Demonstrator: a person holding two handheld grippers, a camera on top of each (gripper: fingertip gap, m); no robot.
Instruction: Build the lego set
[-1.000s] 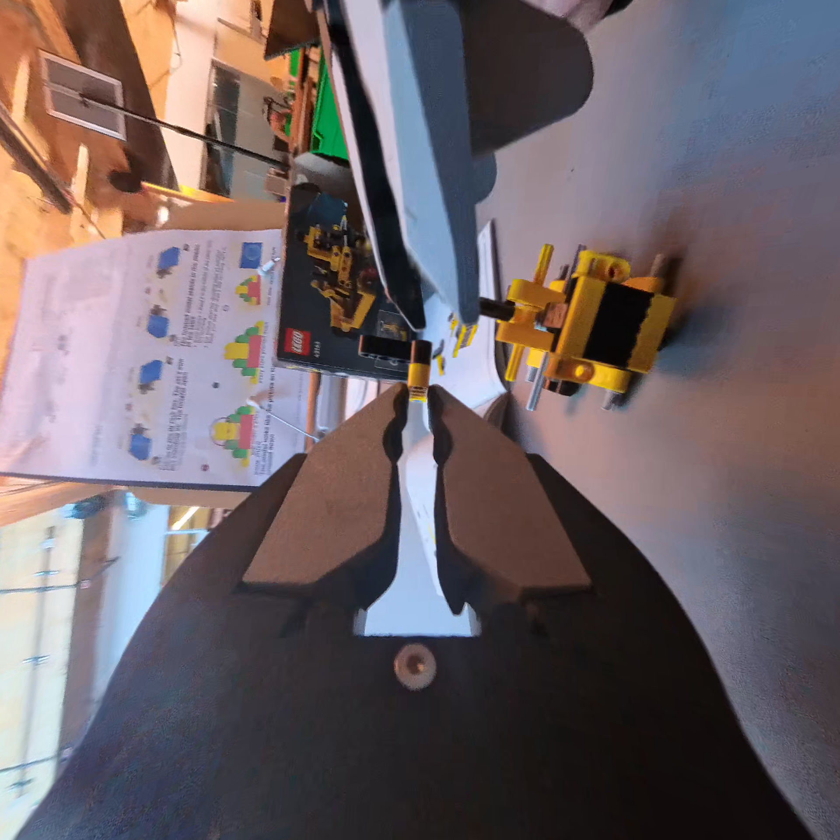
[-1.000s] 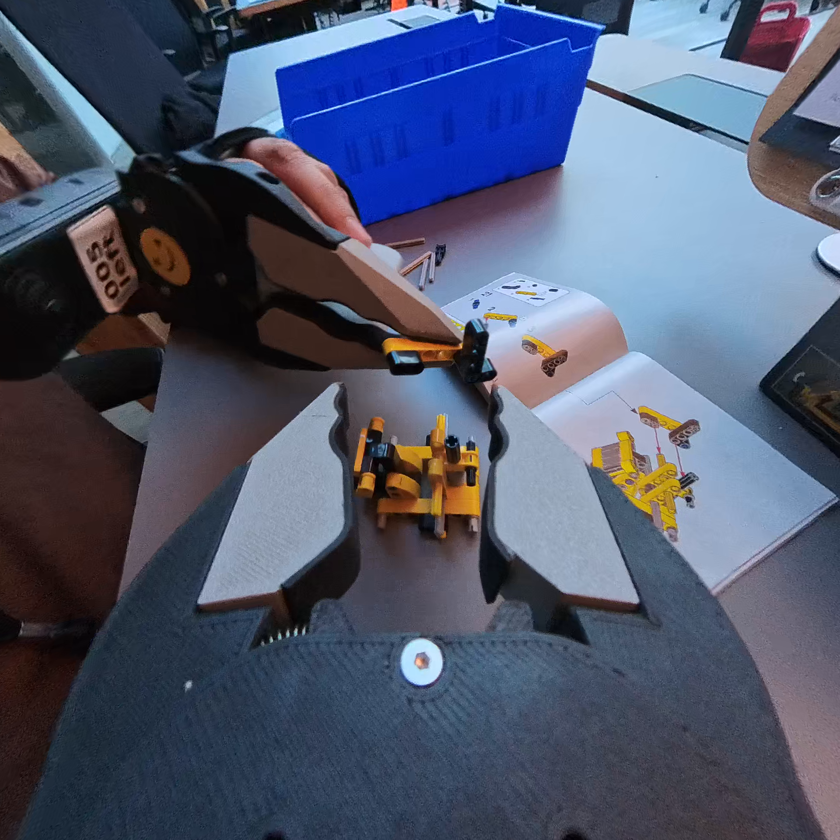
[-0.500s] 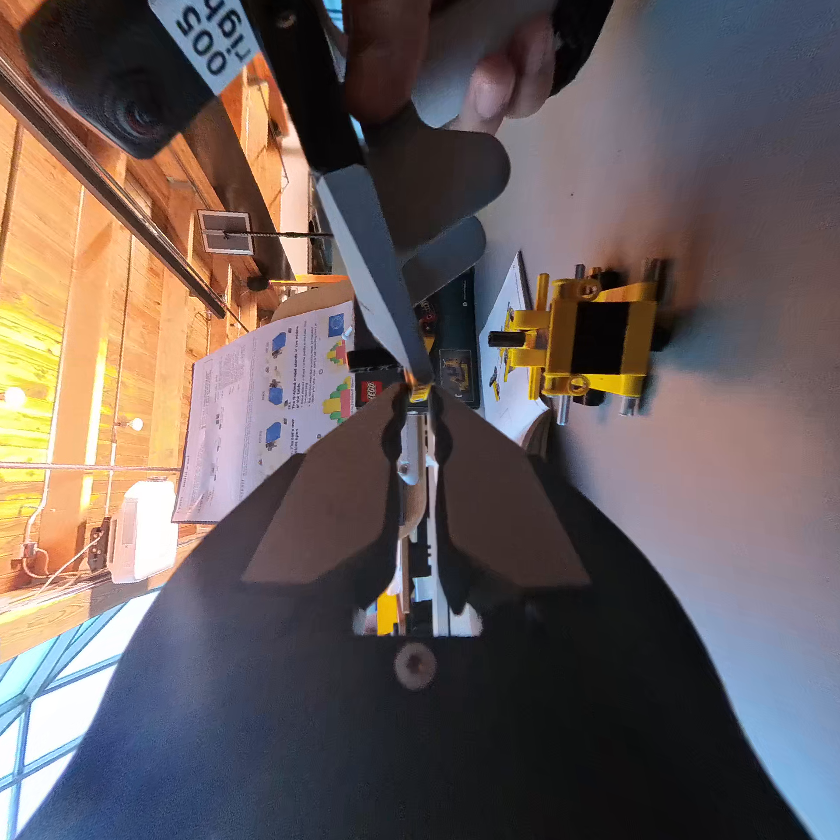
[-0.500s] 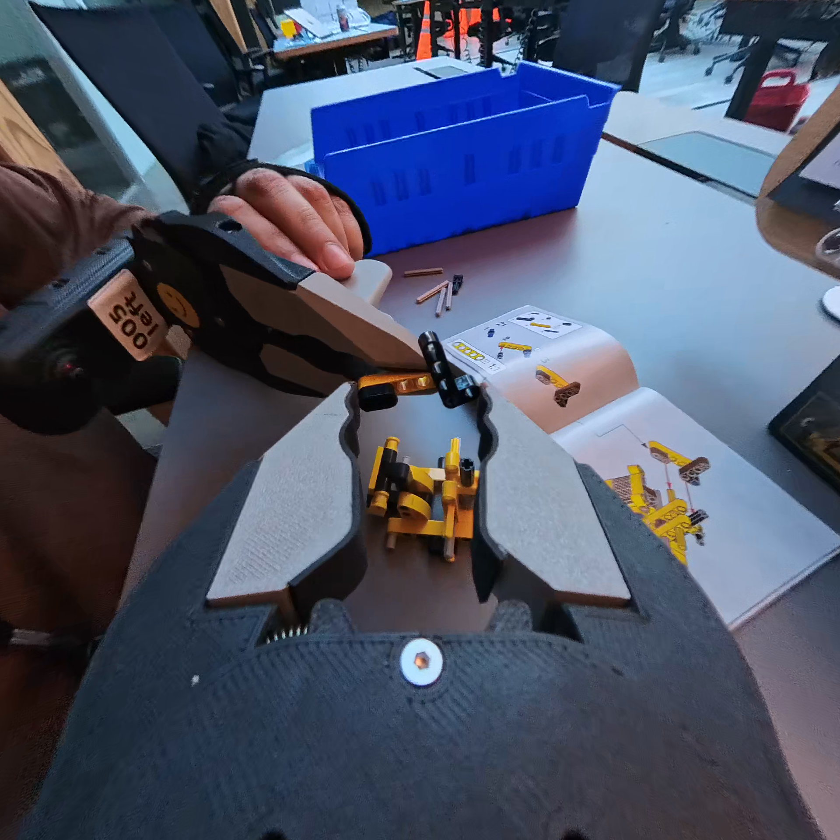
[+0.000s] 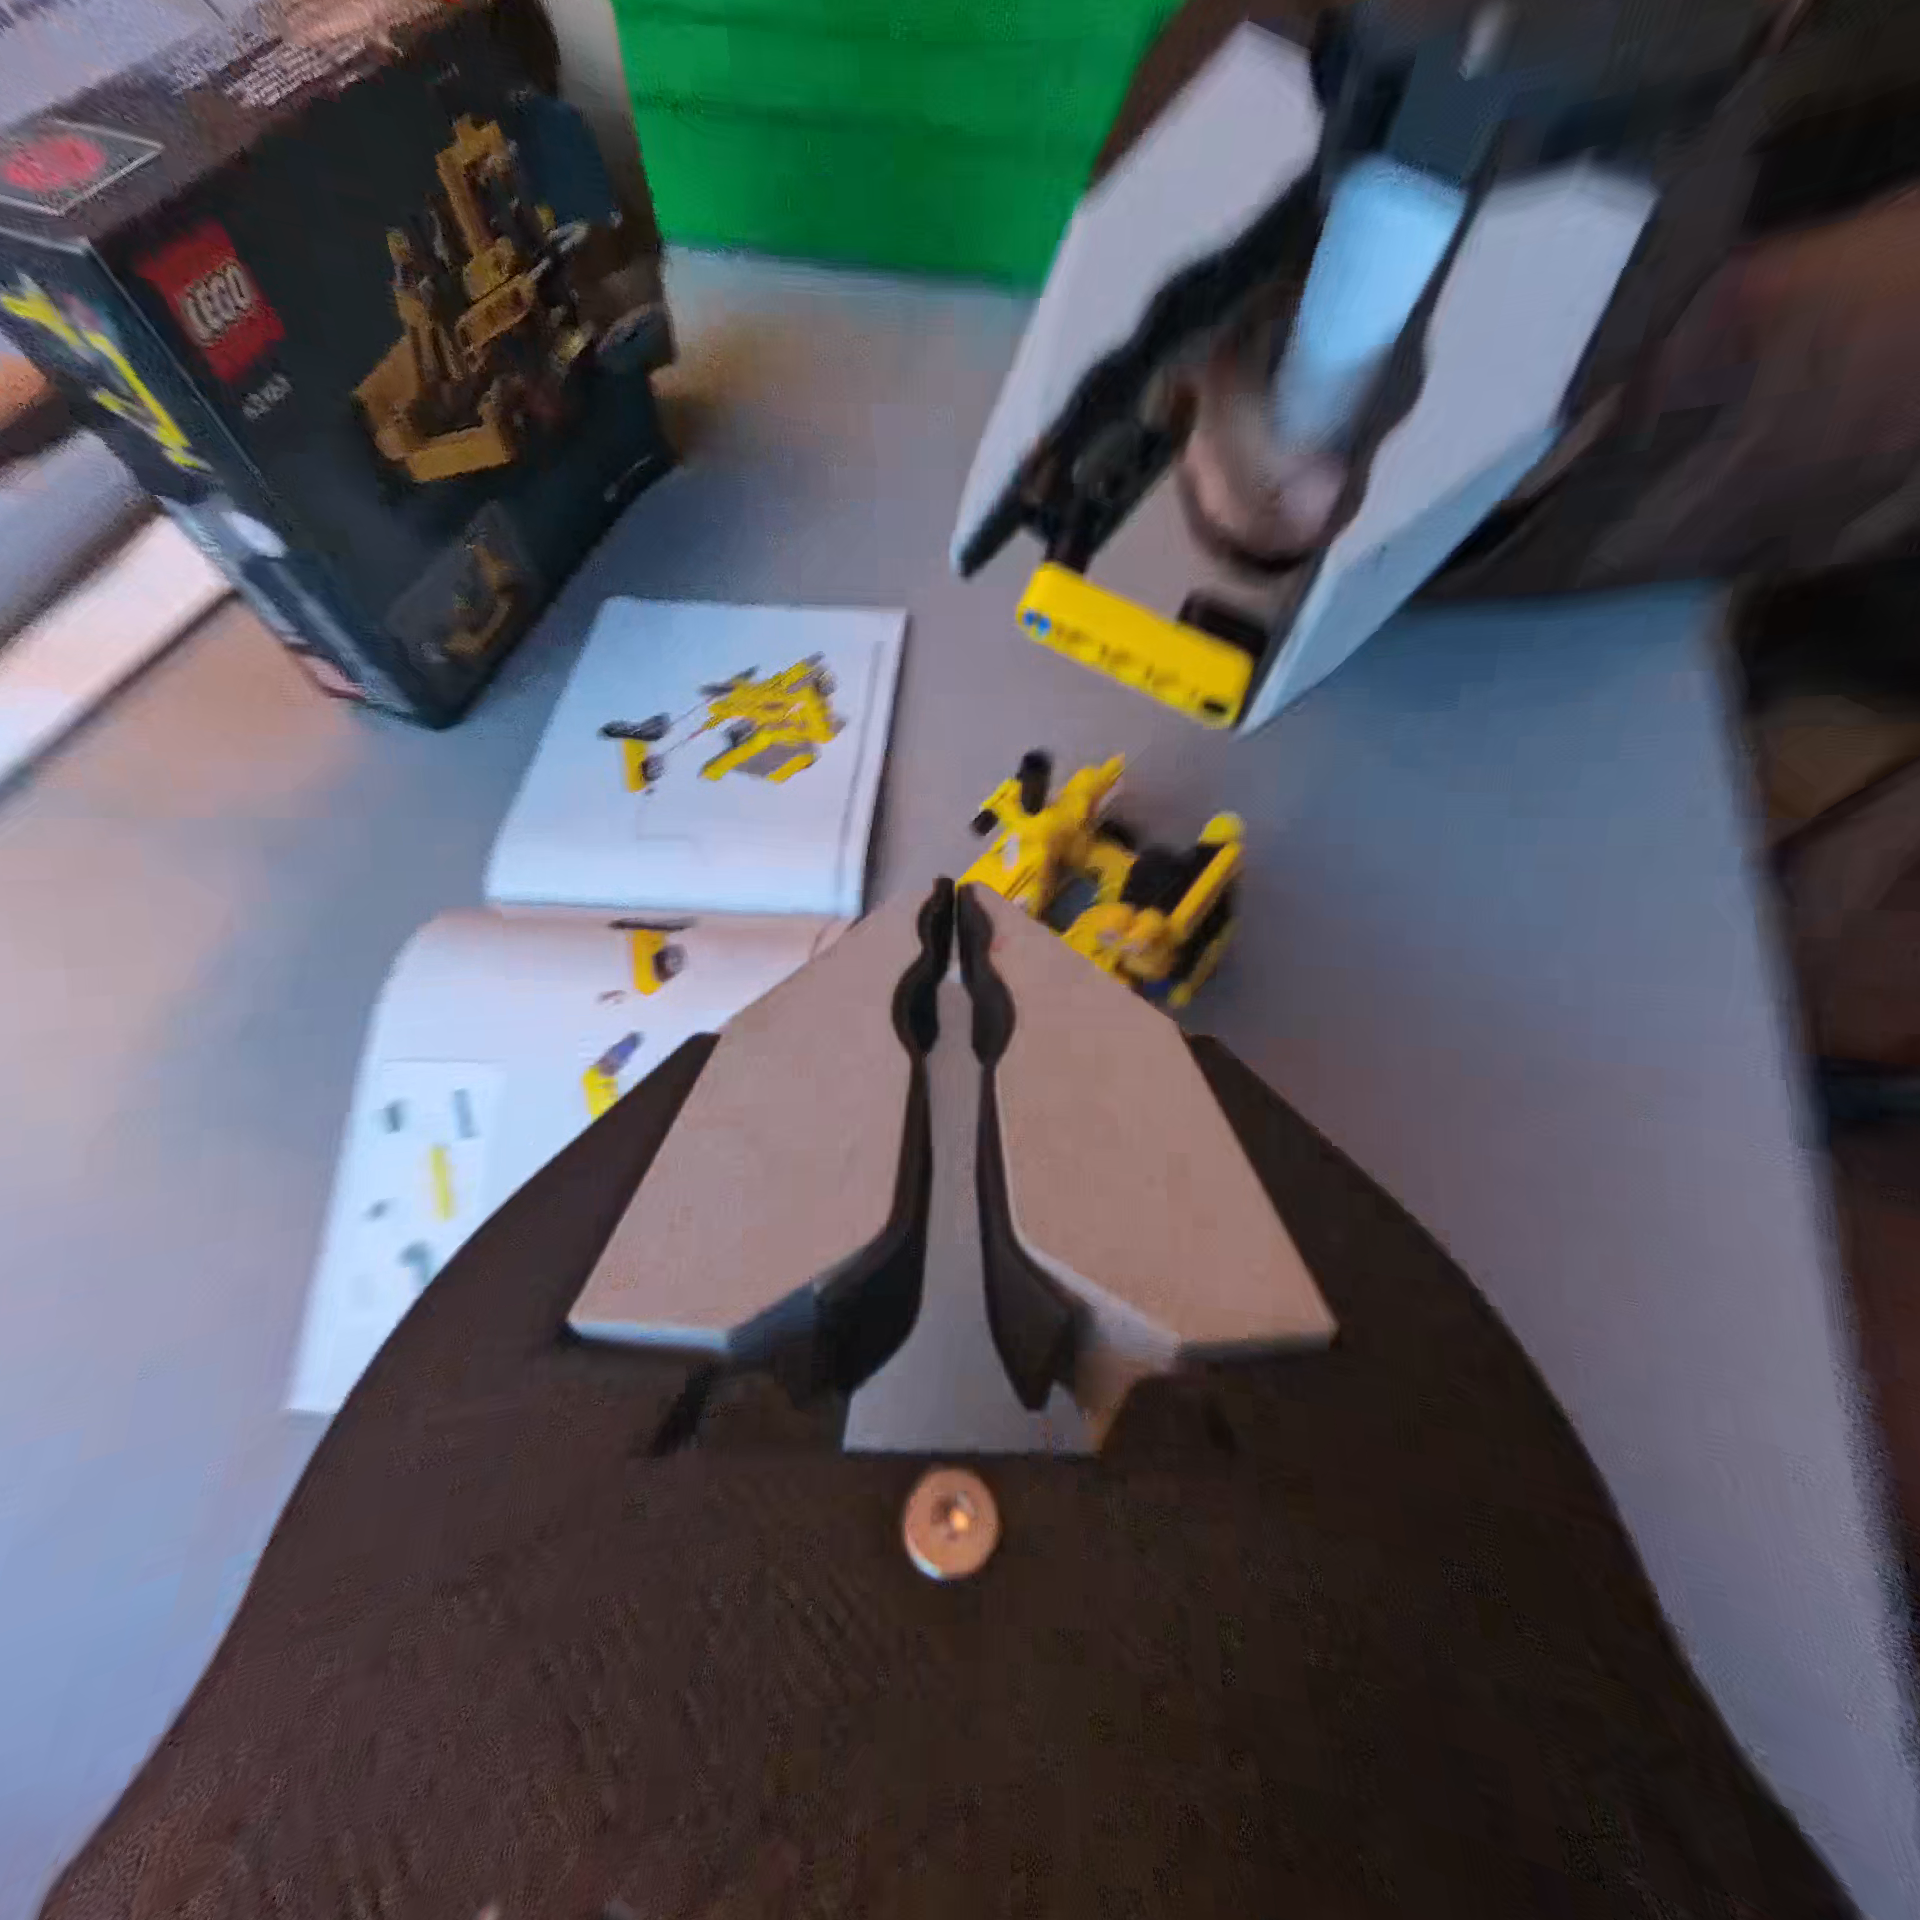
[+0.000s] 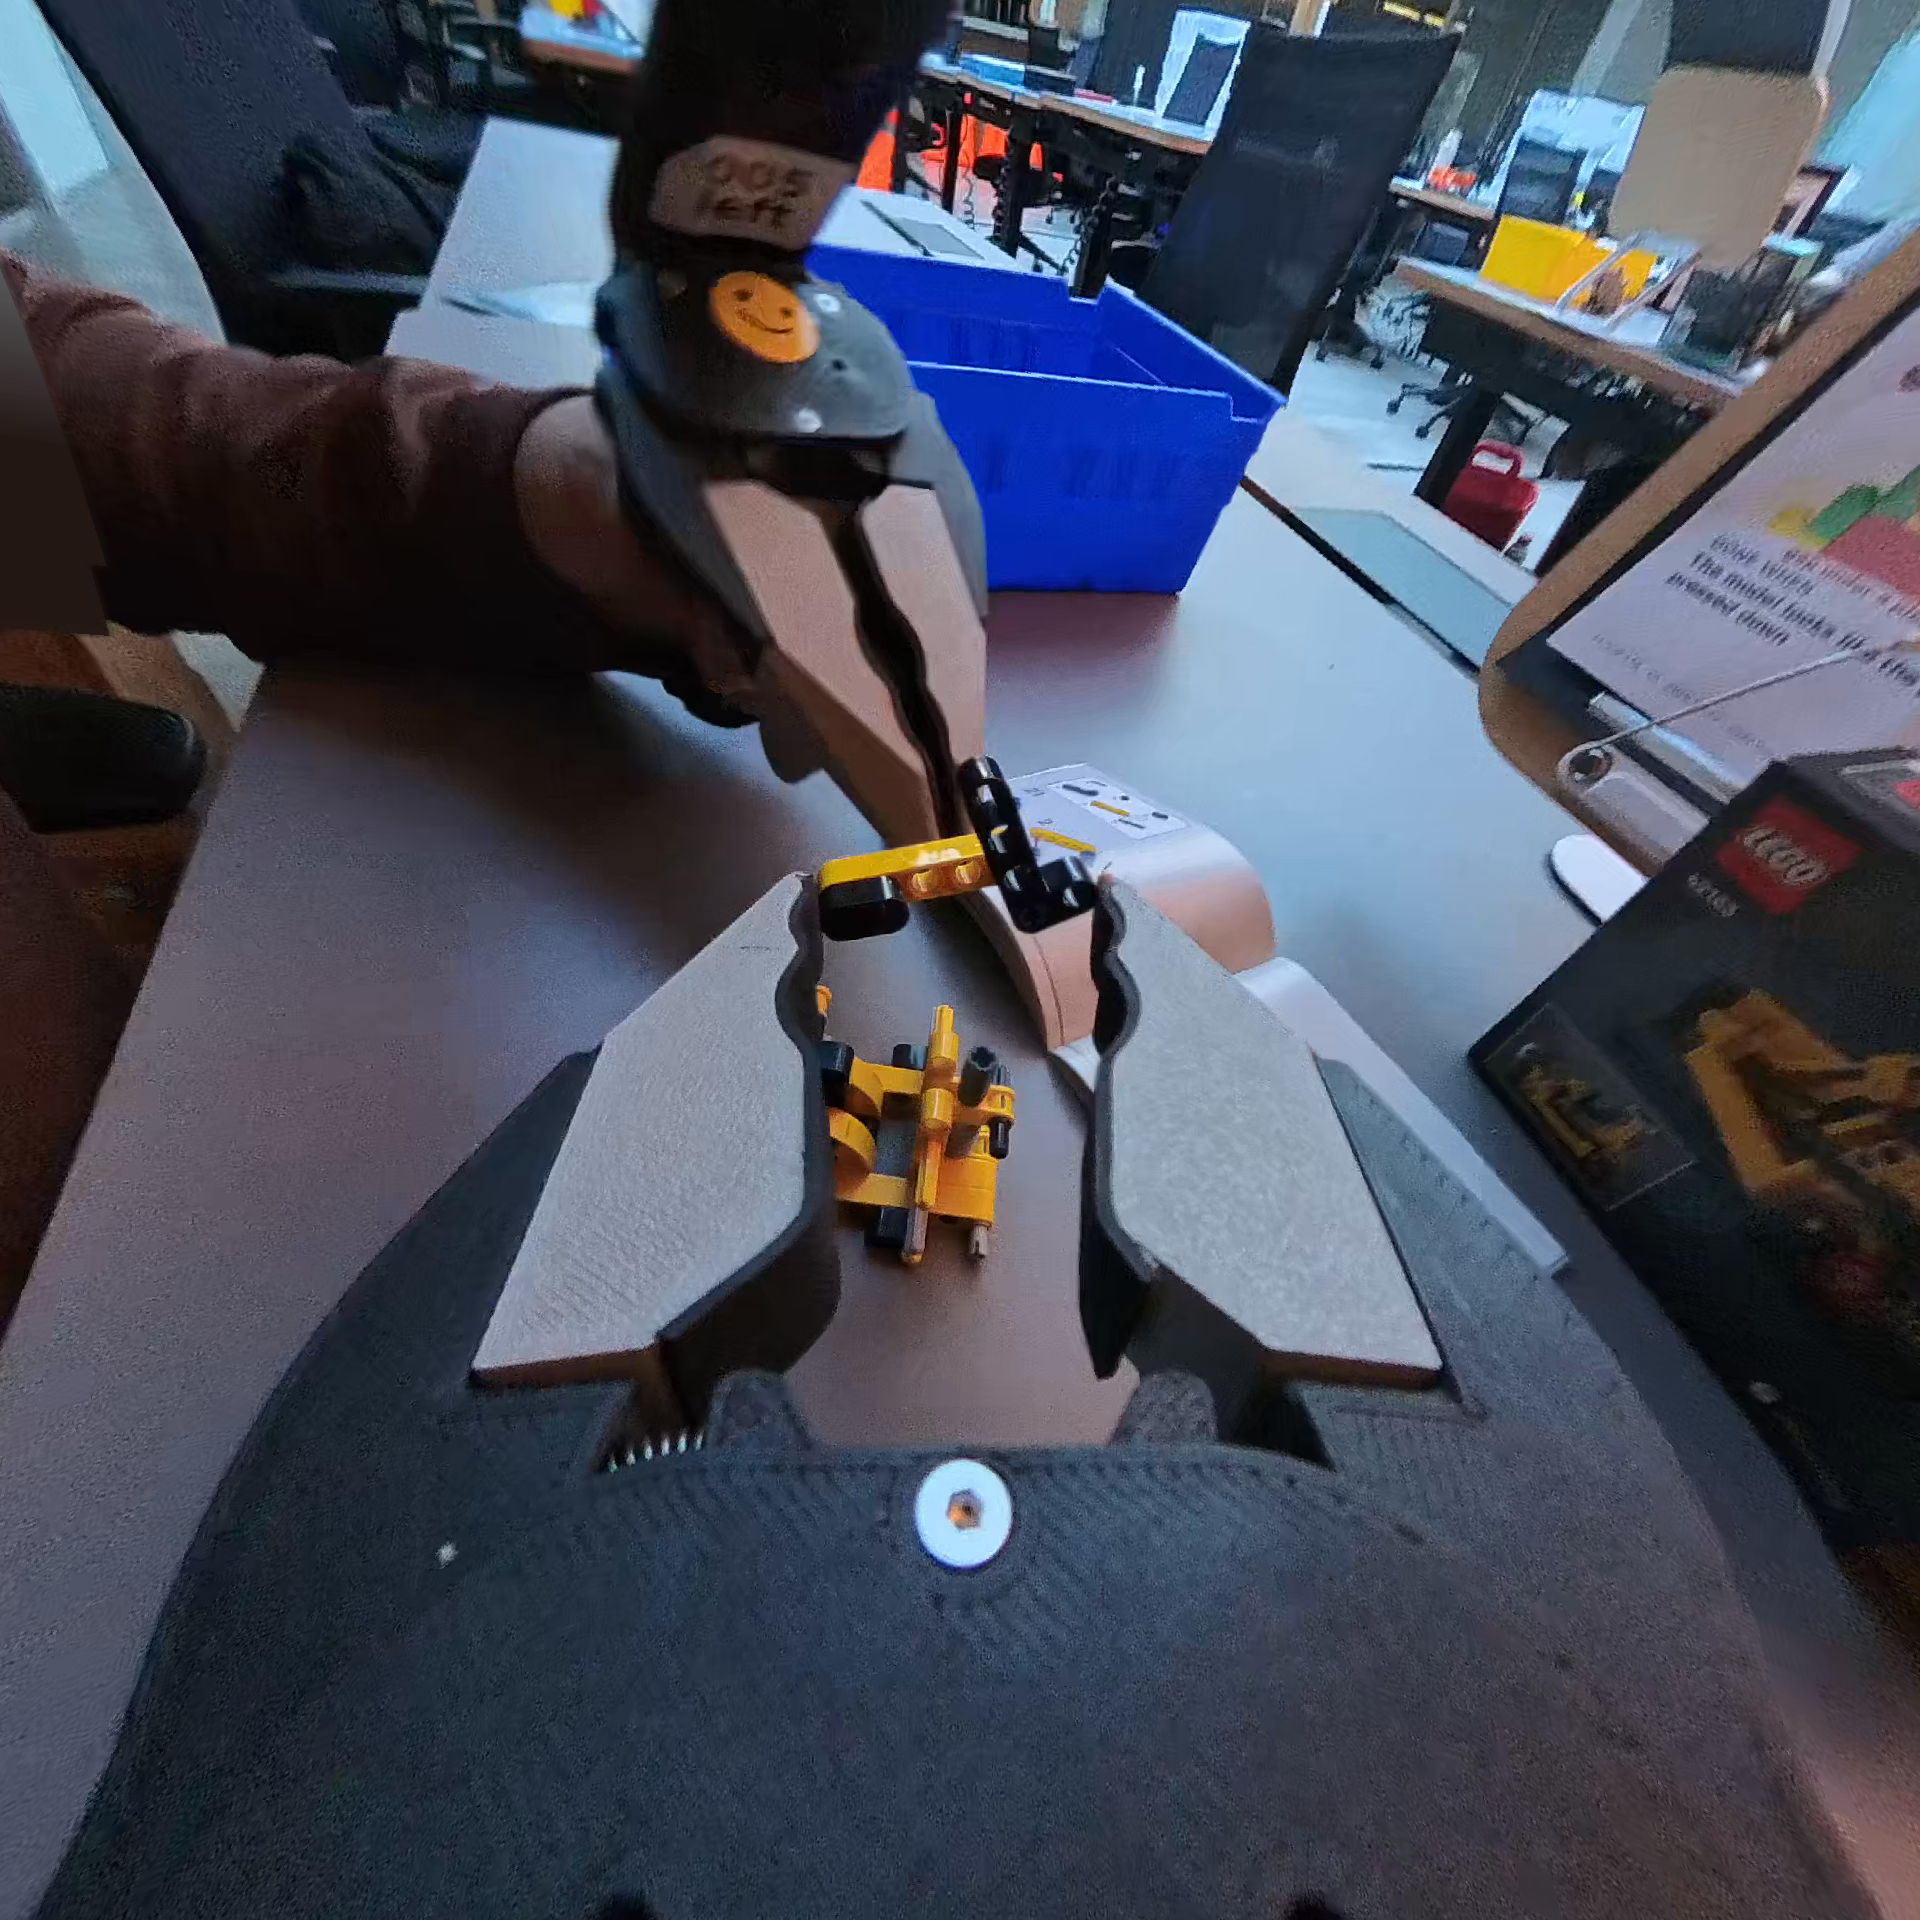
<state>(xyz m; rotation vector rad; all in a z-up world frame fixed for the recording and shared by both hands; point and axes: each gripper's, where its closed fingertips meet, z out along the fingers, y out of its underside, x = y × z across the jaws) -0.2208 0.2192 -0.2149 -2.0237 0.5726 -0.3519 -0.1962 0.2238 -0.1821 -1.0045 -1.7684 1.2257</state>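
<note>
My left hand-held gripper has a broad dark, textured printed body flaring out like a wing. It carries two flat tan-grey fingers with wavy black inner edges, and one brass-coloured screw sits below the slot. Seen from the right wrist view, its housing bears a round orange smiley sticker and a grey tag with writing. My right hand-held gripper is the same build: black ribbed body, grey grainy pads, one silver hex screw, and a small coil spring at the left pad's base. I wear a dark brown sleeve.
</note>
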